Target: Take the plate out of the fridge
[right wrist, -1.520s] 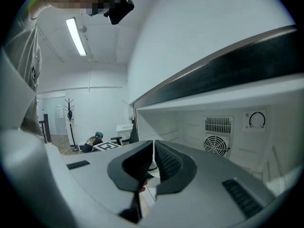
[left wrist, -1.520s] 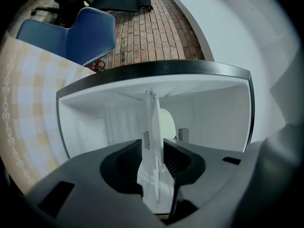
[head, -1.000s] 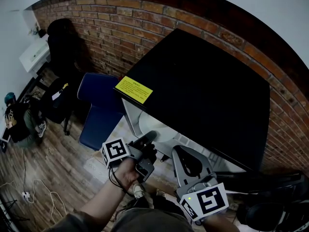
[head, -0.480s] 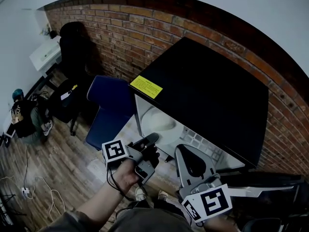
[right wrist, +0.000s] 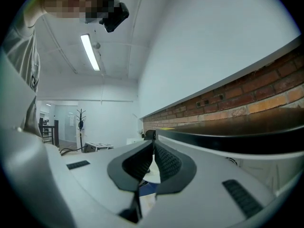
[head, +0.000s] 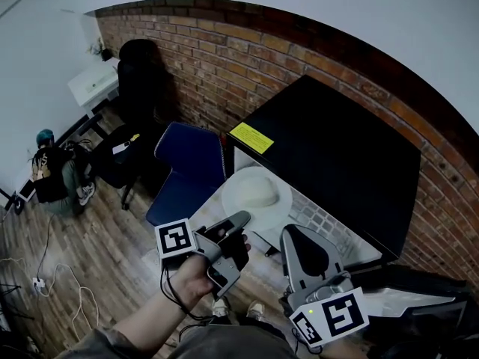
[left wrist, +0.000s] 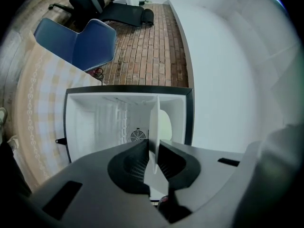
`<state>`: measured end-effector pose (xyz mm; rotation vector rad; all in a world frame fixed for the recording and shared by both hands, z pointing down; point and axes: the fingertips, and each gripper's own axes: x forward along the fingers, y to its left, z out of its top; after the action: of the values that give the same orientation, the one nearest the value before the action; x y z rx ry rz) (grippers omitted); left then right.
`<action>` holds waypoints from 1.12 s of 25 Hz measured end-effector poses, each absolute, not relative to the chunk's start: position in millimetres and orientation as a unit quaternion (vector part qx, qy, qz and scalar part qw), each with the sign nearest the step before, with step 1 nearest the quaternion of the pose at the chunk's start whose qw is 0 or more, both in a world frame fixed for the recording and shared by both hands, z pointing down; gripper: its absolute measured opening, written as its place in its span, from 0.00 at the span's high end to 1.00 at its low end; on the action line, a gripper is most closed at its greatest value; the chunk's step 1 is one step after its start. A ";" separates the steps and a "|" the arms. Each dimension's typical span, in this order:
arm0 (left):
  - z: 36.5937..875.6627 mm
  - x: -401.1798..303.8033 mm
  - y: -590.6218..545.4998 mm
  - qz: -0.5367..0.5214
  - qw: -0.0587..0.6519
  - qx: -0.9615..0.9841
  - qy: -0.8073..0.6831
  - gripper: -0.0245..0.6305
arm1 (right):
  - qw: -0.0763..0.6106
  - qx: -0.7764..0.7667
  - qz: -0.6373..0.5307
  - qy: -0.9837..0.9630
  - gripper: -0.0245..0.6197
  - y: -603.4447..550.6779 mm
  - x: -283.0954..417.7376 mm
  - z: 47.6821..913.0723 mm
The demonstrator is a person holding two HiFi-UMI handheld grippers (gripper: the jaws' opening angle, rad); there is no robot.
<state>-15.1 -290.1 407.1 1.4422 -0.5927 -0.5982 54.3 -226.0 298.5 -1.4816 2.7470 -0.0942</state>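
The left gripper's [left wrist: 153, 148] jaws pinched the rim of the white plate [left wrist: 154, 127], which stood edge-on between them, a thin vertical line at the centre of the left gripper view. Behind it lay the fridge's [left wrist: 109, 122] open white compartment, with a round fan grille [left wrist: 138, 136] on its back wall. In the head view the left gripper [head: 241, 223] sat at lower centre, with the plate [head: 257, 194] just above it, in front of the open fridge [head: 337, 163]. The right gripper's [right wrist: 152, 148] jaws were pressed together with nothing between them; in the head view that gripper [head: 298, 234] hung at lower right, beside the plate and apart from it. A yellow sticker [head: 251, 137] marked the fridge's black top. A blue chair [head: 191, 163] stood left of the fridge on the wooden floor [head: 90, 245], against the brick wall [head: 247, 58].
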 end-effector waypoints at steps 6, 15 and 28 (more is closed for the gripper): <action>388.6 -36.4 -272.8 -0.279 0.657 0.647 -0.270 0.89 | 0.026 -0.456 -0.017 0.889 0.91 -223.8 44.0 282.6; 376.4 -91.2 -249.0 -0.327 0.631 0.634 -0.305 0.89 | 0.033 -0.411 -0.010 0.911 0.91 -220.0 13.6 274.2; 398.4 -164.4 -214.5 -0.375 0.604 0.600 -0.367 0.89 | 0.011 -0.345 -0.014 0.938 0.91 -211.6 -38.1 295.0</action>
<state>-164.4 -214.5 398.4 1.3882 -0.8495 -0.8676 -38.1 -211.6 295.0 -1.0767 2.9271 -0.0444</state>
